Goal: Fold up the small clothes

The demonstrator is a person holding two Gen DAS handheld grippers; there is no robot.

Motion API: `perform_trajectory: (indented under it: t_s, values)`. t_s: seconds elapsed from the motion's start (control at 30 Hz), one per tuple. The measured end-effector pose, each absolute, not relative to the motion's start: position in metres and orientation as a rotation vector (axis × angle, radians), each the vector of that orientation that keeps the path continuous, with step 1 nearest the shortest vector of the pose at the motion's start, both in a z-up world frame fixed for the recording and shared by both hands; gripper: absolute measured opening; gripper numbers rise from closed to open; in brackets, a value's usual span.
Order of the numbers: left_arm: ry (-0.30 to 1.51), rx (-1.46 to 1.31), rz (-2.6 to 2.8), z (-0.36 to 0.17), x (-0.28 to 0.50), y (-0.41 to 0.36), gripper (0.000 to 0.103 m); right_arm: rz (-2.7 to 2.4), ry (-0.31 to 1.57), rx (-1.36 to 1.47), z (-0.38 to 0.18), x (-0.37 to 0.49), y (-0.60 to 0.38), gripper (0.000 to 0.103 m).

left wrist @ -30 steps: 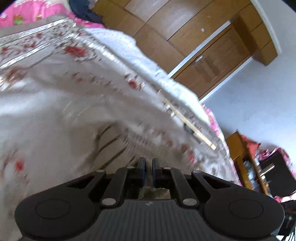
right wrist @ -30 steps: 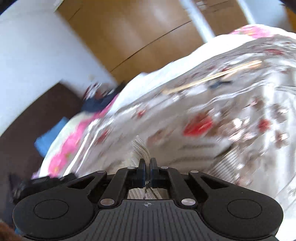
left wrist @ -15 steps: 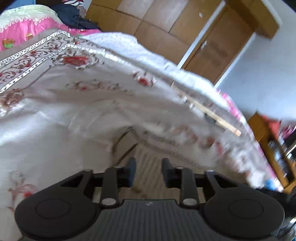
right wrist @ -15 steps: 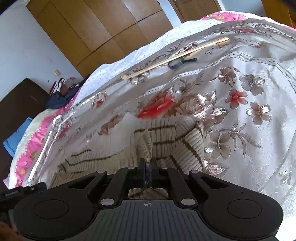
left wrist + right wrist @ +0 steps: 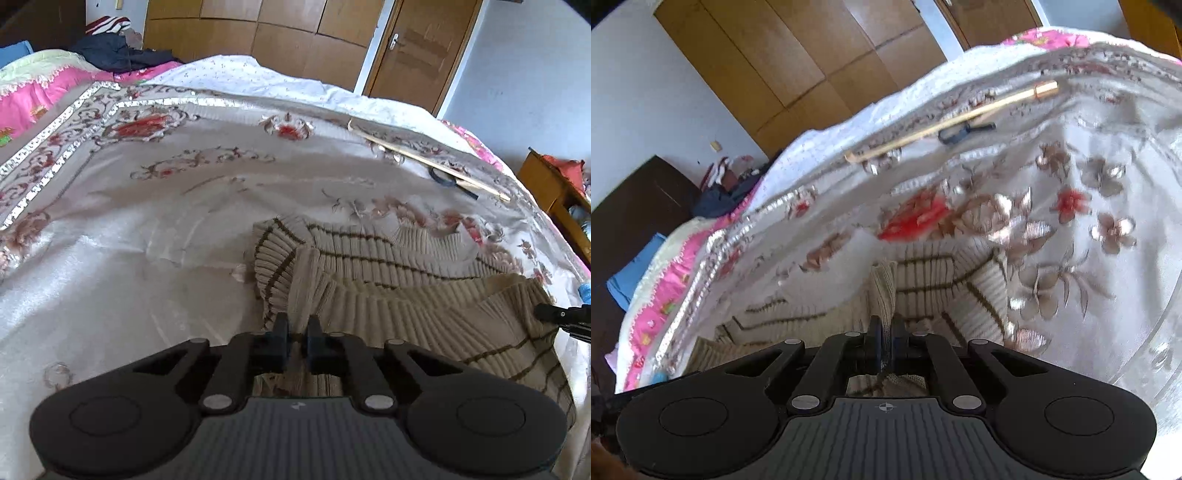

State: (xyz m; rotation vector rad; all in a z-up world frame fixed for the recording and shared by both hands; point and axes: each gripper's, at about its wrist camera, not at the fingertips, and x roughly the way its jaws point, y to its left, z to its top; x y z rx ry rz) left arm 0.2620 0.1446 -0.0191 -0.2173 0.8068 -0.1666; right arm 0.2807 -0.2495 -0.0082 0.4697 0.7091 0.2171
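Now the left hand-held gripper (image 5: 294, 325), narrowly parted, has released the sweater (image 5: 388, 295); the right hand-held gripper (image 5: 885, 328) still pinches a fold toward twelve o'clock.

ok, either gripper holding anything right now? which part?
Right gripper pinches a raised fold of the striped knit sweater. Left gripper is slightly open over the sweater, gripping nothing.

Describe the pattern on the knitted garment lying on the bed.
The ribbed sweater is beige with thin dark brown stripes, clearest in the left wrist view.
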Motion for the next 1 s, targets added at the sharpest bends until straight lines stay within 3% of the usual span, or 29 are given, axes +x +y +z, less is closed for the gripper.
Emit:
perform_trajectory:
  t_s: [0.3, 0.43, 0.67, 0.83, 1.0]
  values:
    - [0.684, -0.288, -0.212, 0.017, 0.258, 0.150, 0.018, 0.204, 0.586, 0.489, 0.023, 0.287, -0.261, 0.004]
    - [0.634, -0.316, -0.190, 0.026, 0.275, 0.155, 0.018, 0.117, 0.609, 0.478, 0.004, 0.309, -0.264, 0.004]
    - [0.756, -0.288, -0.074, -0.032, 0.309, 0.152, 0.019, 0.031, 0.728, 0.404, -0.039, 0.333, -0.262, 0.011]
    - [0.743, -0.313, -0.042, -0.037, 0.298, 0.162, 0.028, 0.044, 0.662, 0.353, -0.017, 0.310, -0.262, 0.012]
    - [0.686, -0.297, -0.029, -0.015, 0.278, 0.169, 0.029, 0.112, 0.680, 0.358, -0.002, 0.248, -0.260, 0.013]
